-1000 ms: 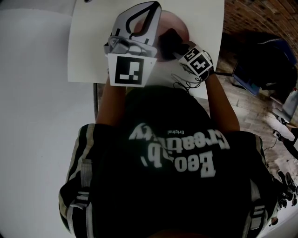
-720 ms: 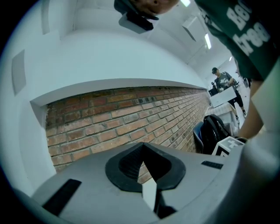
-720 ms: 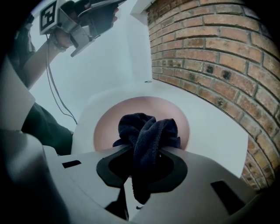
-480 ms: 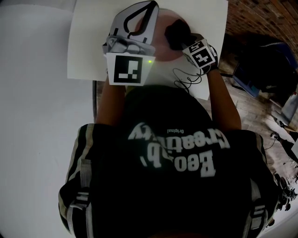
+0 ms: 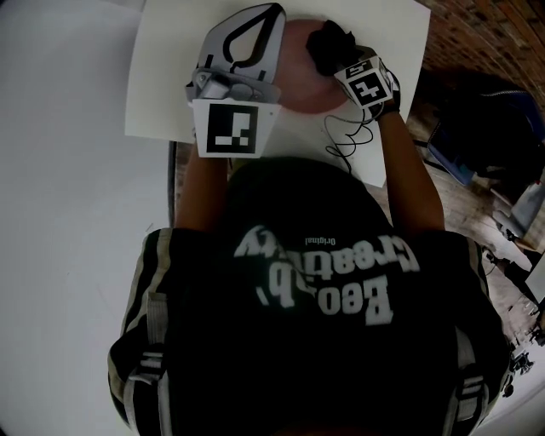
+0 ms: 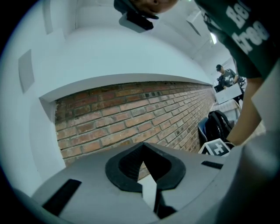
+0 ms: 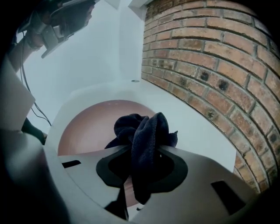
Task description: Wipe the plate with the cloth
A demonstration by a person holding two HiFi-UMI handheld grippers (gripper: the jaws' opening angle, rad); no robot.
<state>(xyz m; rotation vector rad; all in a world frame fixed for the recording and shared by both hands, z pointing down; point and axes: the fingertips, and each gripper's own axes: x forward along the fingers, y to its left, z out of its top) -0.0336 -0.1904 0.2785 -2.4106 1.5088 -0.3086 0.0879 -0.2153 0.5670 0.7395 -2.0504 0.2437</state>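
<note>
Resting flat on the white counter [image 5: 68, 128], the round pink plate [image 5: 298, 81] lies exposed for rubbing. The right hand-held gripper [image 7: 140, 175] clamps a bunched dark blue cloth [image 7: 144, 131] at its far rim. The left hand-held gripper [image 6: 146, 175], jaws together and empty, sits over its left side, likely steadying it.

Shirt [image 5: 315, 281]: black tee, white lettering across mid-frame.
Sleeves [image 5: 146, 289]: short, black with pale stripes, lower left and right.
Left gripper [image 5: 274, 10]: pale grey shell, black teardrop opening, upper centre.
Right gripper [image 5: 341, 61]: grey shell, black-rimmed opening.
Marker cubes [image 5: 232, 129]: white faces, black square patterns.
Wire [image 5: 345, 140]: thin, dark, looped, below the right cube.
</note>
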